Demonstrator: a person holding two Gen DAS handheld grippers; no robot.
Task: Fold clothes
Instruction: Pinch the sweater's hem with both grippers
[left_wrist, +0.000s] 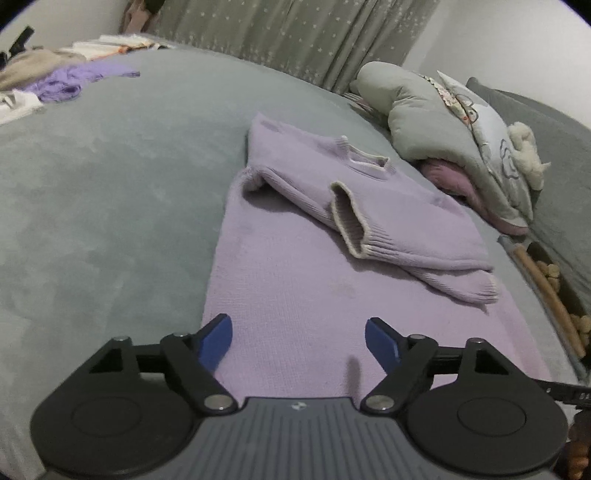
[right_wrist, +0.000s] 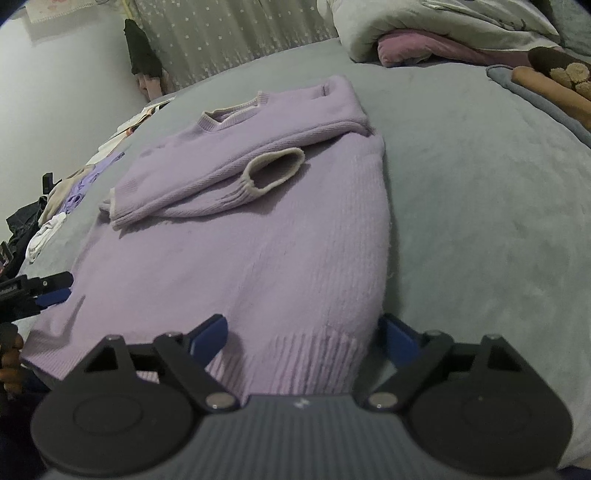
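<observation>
Sweater (left_wrist: 295, 280) lies flat on the bed (left_wrist: 110, 184), both sleeves (left_wrist: 347, 218) folded across the chest, collar (left_wrist: 365, 158) at the far end, hem nearest. Left tongs (left_wrist: 298, 338) over the hem's left part, right tongs (right_wrist: 303, 334) over its right corner — jaws apart. Bedding heap (left_wrist: 443, 122) far right, clothes pile (left_wrist: 55, 81) far left, curtain (left_wrist: 295, 33) behind the bed.

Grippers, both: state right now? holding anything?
Left gripper: open, holding nothing, over the lilac sweater.
Right gripper: open, straddling the sweater's hem, not clamped.
</observation>
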